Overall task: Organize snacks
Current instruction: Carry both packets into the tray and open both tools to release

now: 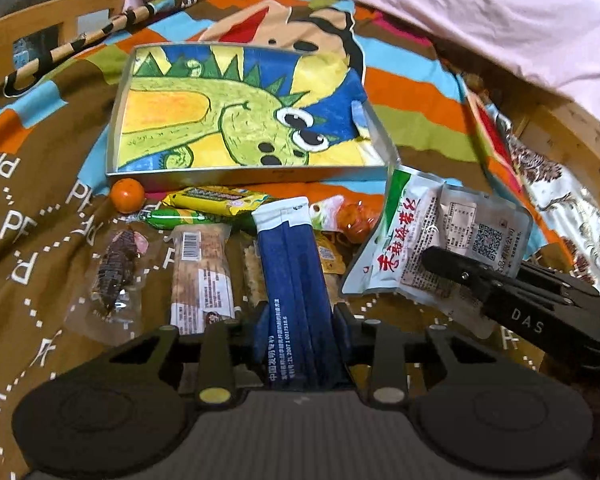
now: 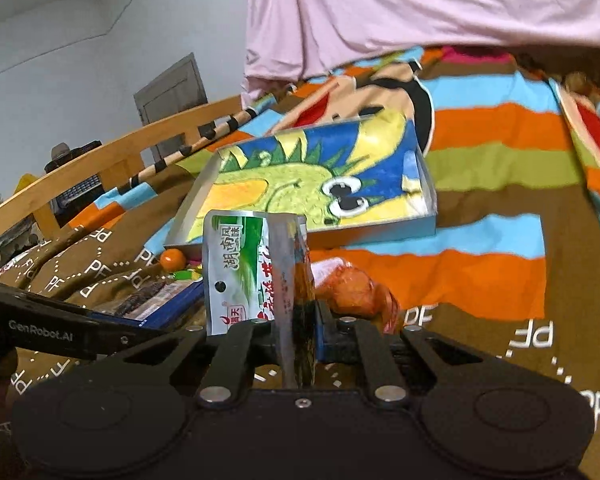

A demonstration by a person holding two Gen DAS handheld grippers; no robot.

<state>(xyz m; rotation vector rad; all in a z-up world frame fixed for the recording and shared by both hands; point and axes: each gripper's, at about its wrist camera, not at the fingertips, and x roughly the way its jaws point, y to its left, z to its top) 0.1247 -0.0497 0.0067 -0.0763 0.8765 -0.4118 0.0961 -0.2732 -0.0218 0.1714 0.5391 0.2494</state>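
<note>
clearly both snacks are pinched by an edge so they lift clear of the pile on the bed: the left hand-held gripper clamps the blue pack, the right hand-held gripper clamps the white pouch. the empty box waits just beyond, likely their destination.

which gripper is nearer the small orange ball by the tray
Left. The left gripper, shut on a blue packet, sits just below-right of the ball; the right gripper, holding a white pouch, is farther right.
</note>
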